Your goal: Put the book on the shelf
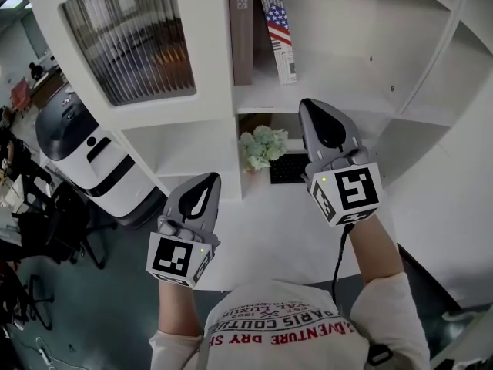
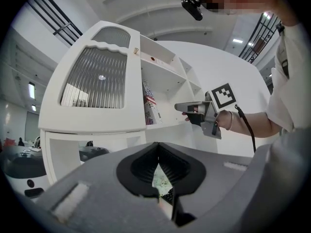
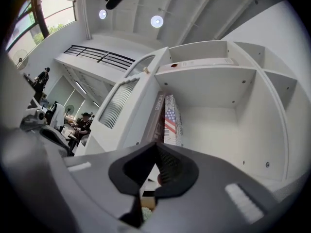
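Two books stand upright on the white shelf (image 1: 331,91): a brown book (image 1: 241,29) against the compartment's left wall and a flag-patterned book (image 1: 279,29) leaning beside it. The right gripper view shows the same flag-patterned book (image 3: 171,125) and brown book (image 3: 159,115) straight ahead. My right gripper (image 1: 309,105) is raised just below that compartment, its jaws shut with nothing between them. My left gripper (image 1: 209,178) hangs lower and to the left, by the shelf's lower part, and is shut and empty too. The left gripper view catches the right gripper (image 2: 181,107) in front of the books (image 2: 150,108).
A ribbed glass door (image 1: 127,41) closes the cabinet to the left of the books. A pale green plant (image 1: 262,146) and a black keyboard-like object (image 1: 286,168) sit in the compartment below. A white wheeled robot (image 1: 88,149) and dark chairs (image 1: 46,206) stand on the floor at left.
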`<act>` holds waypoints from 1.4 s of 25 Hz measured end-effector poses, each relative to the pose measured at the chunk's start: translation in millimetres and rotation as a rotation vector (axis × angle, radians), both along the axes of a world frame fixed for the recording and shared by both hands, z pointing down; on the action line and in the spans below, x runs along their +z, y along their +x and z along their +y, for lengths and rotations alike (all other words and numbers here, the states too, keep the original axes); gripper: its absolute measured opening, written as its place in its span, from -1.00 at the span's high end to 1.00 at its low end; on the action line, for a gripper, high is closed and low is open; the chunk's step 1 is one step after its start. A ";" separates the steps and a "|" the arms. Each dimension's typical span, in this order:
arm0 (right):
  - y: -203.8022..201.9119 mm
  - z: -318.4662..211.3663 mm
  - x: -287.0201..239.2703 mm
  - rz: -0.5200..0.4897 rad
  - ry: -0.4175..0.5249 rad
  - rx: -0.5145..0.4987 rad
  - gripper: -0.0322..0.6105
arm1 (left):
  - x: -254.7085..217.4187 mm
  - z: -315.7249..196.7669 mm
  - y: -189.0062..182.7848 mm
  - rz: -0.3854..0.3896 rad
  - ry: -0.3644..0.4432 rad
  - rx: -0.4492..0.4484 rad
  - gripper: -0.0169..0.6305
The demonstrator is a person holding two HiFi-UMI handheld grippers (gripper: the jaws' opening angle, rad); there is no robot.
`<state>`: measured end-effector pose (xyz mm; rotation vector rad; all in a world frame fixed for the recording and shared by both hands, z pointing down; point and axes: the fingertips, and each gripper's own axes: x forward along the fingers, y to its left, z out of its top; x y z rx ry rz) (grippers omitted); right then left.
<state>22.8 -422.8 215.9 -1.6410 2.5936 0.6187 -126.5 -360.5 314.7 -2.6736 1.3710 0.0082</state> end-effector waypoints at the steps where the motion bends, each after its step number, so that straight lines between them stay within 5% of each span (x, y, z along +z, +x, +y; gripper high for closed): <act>1: 0.1 6.0 6.9 -0.009 -0.004 -0.009 0.90 | -0.5 1.6 0.3 0.000 0.002 0.002 0.93; 14: 9.8 45.5 109.3 -0.110 -0.167 -0.074 0.90 | 15.9 2.6 1.2 0.007 -0.018 0.019 0.93; 24: 12.6 46.6 117.9 0.005 -0.143 -0.063 0.90 | 22.0 -5.6 9.3 0.011 -0.040 -0.003 0.93; 35: 19.3 38.6 141.0 -0.005 -0.184 -0.066 0.90 | 35.5 -12.5 19.2 -0.003 -0.054 -0.009 0.93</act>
